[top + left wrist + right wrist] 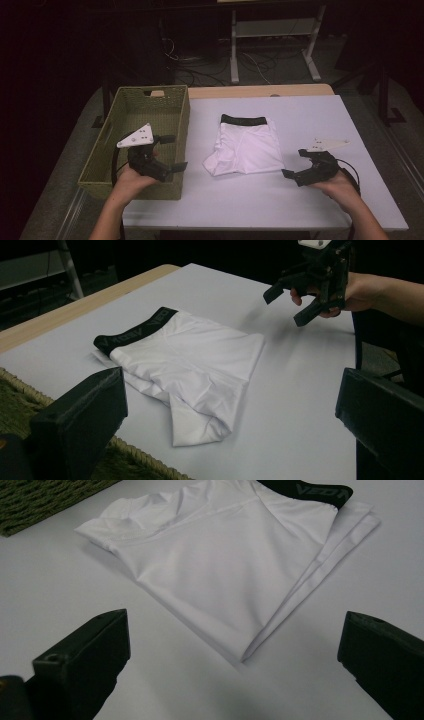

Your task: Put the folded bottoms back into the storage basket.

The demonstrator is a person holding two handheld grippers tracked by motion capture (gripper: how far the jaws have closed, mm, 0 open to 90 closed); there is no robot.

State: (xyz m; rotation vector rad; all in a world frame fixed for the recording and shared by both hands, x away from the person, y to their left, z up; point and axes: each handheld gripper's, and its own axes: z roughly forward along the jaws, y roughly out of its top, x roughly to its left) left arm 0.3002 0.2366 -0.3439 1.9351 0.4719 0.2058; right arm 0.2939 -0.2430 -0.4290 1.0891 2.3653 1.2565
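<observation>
Folded white underwear (247, 146) (190, 365) (225, 555) with a black waistband (243, 120) lies flat in the middle of the white table (280, 200). My left gripper (172, 152) hovers over the right wall of the woven olive basket (125, 112), open and holding nothing, jaws pointing at the garment. To the garment's right, my right gripper (295, 162) (295, 302) is also open and holding nothing, just above the table. In the right gripper view the folded edge lies between and beyond my spread jaws.
The basket (40, 500) stands on the table's left part, nothing inside it. A wooden strip (260, 91) runs along the table's far edge. Behind it are a metal frame (272, 35) and cables on a dark floor.
</observation>
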